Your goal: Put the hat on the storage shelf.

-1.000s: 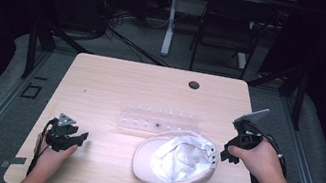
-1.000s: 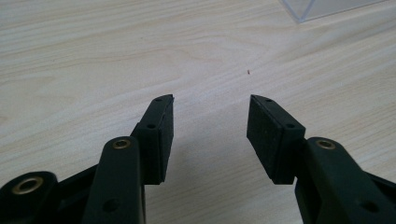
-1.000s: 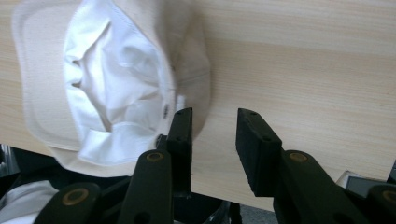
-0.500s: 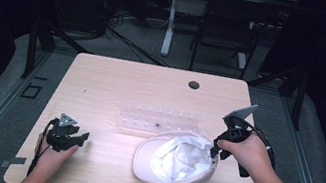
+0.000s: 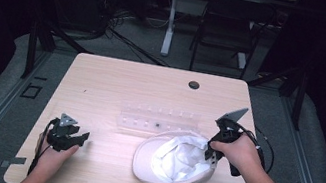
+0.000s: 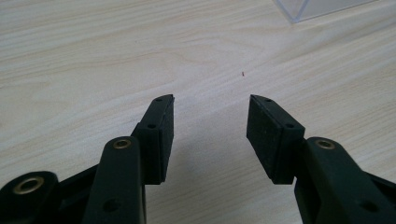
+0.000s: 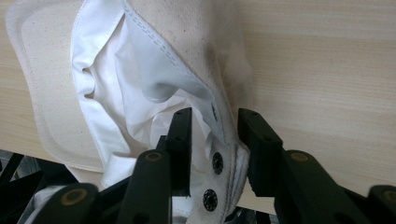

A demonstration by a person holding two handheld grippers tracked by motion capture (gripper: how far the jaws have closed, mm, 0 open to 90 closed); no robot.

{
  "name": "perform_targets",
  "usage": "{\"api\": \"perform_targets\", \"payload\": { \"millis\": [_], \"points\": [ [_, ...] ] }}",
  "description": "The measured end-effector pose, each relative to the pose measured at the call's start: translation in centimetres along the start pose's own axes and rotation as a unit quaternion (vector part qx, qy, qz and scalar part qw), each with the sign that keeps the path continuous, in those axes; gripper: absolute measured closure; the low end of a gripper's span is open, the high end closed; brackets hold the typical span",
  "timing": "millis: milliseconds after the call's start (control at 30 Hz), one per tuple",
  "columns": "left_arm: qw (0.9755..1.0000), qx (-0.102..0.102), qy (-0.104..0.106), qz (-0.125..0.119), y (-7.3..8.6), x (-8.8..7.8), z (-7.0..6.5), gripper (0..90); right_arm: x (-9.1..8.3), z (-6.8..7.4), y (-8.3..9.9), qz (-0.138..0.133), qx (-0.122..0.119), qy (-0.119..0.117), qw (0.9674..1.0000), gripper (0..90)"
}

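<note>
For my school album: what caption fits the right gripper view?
Right claw closing around the back strap of a white cap on the wooden table.

light: bright table, dark surroundings | shadows: soft | focus: sharp

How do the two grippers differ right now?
The left gripper has nothing between its wide jaws; the right gripper straddles the cap's snap band, its jaws having just been closing. The left sits over bare table, apart from the cap; the right is at the cap's edge. Both have black jaws.
</note>
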State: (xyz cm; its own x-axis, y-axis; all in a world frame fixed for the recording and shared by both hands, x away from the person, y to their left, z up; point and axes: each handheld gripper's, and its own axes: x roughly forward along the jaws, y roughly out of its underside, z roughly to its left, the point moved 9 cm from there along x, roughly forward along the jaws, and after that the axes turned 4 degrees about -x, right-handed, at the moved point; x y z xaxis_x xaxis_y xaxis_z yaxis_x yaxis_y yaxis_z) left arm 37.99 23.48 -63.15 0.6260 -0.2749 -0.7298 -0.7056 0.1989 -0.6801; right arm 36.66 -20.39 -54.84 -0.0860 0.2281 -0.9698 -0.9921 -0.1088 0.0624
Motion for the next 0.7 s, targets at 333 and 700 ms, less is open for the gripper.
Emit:
{"api": "perform_targets", "payload": {
  "millis": [333,700],
  "points": [
    [1.0,0.001,-0.002,0.001,0.0,0.1,0.0,52.2,-0.4,0.1,-0.1,-0.008,0.002,0.016,0.9998,80.9],
    [1.0,0.002,-0.001,0.003,0.0,0.0,-0.1,52.6,-2.0,1.4,-0.2,-0.014,-0.013,0.04,0.999,81.5]
  ]
}}
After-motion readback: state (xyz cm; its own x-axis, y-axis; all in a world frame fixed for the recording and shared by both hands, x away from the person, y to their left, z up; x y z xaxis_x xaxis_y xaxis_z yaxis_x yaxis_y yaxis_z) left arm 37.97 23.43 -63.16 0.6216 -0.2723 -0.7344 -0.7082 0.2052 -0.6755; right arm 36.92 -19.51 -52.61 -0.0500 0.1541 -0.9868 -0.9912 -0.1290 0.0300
